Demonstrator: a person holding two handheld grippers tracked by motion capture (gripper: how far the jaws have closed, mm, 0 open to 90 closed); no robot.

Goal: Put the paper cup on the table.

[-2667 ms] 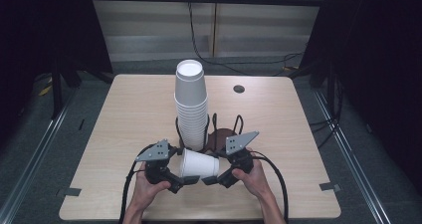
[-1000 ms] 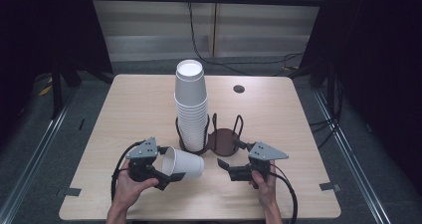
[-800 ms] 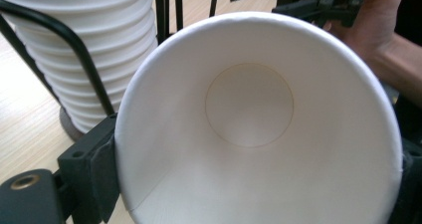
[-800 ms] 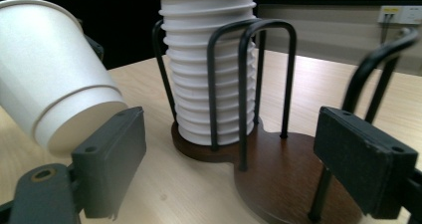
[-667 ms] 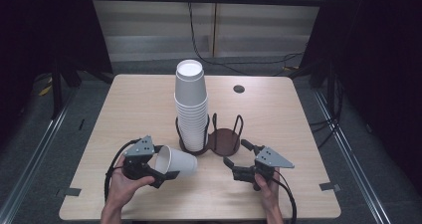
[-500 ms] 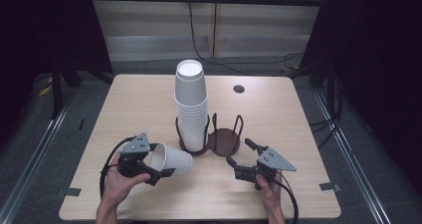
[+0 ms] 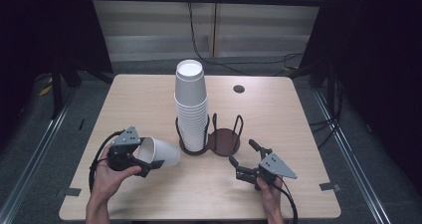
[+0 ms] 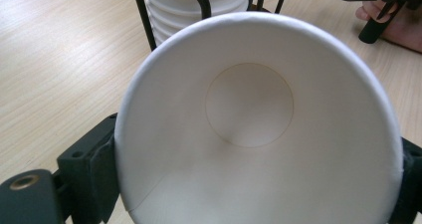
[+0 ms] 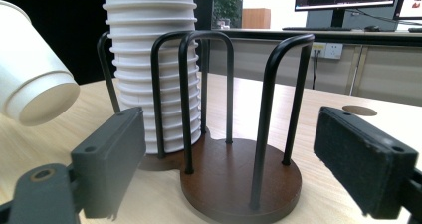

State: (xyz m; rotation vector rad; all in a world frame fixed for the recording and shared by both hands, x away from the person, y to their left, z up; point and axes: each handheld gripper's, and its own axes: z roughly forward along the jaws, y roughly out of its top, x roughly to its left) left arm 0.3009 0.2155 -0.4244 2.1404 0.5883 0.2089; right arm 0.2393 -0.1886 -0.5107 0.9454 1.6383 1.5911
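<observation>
A single white paper cup (image 7: 160, 153) is held sideways above the table, base toward the holder, with my left gripper (image 7: 149, 158) shut on its rim. In the left gripper view the cup's mouth (image 8: 259, 134) faces the camera between the two jaws of my left gripper (image 8: 254, 189). A tall stack of white cups (image 7: 191, 104) stands in the left ring of a dark wire holder (image 7: 224, 140); the right ring is empty. My right gripper (image 7: 243, 153) stands open just right of the holder, nothing between its pads (image 9: 368, 159); it faces the holder base (image 9: 239, 184).
The wooden table (image 7: 278, 109) has a small round hole (image 7: 239, 88) at the back right. Black cables trail from both grippers toward the table's front edge. Dark floor and a metal frame surround the table.
Earlier both grippers met at the cup in front of the holder. Since then my left gripper has carried the cup leftward, and my right gripper, open, has drawn off to the right and sunk a little.
</observation>
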